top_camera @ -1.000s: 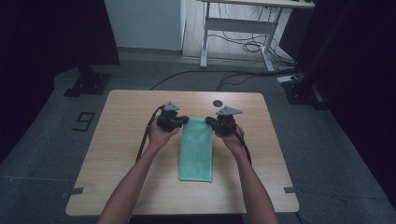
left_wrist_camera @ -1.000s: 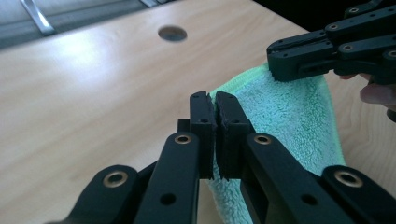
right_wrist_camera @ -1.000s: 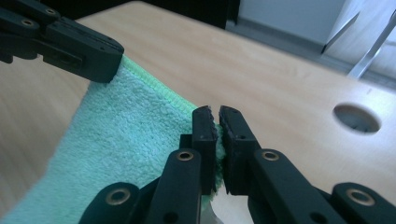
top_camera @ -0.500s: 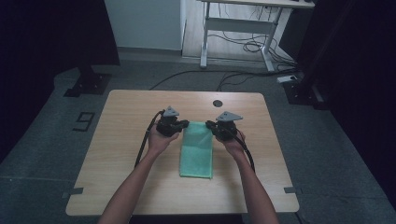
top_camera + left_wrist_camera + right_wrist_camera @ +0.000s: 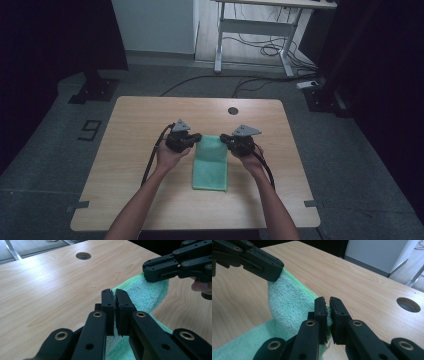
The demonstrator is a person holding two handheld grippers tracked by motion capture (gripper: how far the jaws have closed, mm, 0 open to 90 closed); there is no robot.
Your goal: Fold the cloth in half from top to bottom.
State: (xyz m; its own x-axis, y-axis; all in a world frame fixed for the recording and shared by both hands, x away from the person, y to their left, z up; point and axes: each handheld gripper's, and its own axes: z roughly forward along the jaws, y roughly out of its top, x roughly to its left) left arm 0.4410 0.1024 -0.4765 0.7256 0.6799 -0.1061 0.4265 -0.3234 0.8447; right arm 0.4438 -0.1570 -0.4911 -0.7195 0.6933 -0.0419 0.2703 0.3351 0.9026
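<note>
Both grippers, left [image 5: 196, 138] and right [image 5: 226, 138], pinch the green towel's [image 5: 210, 165] far corners; uneven pulling could slip one corner free.

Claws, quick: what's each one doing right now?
Left claw: closed on the green towel's far corner.
Right claw: closed on the towel's other far corner.

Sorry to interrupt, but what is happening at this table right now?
A person is handling a green towel on a wooden table with two handheld grippers. The left gripper and the right gripper are each shut on one far corner of the towel, lifting that edge slightly off the table. The near part of the towel lies flat between the person's forearms. It looks like a fold in progress.
</note>
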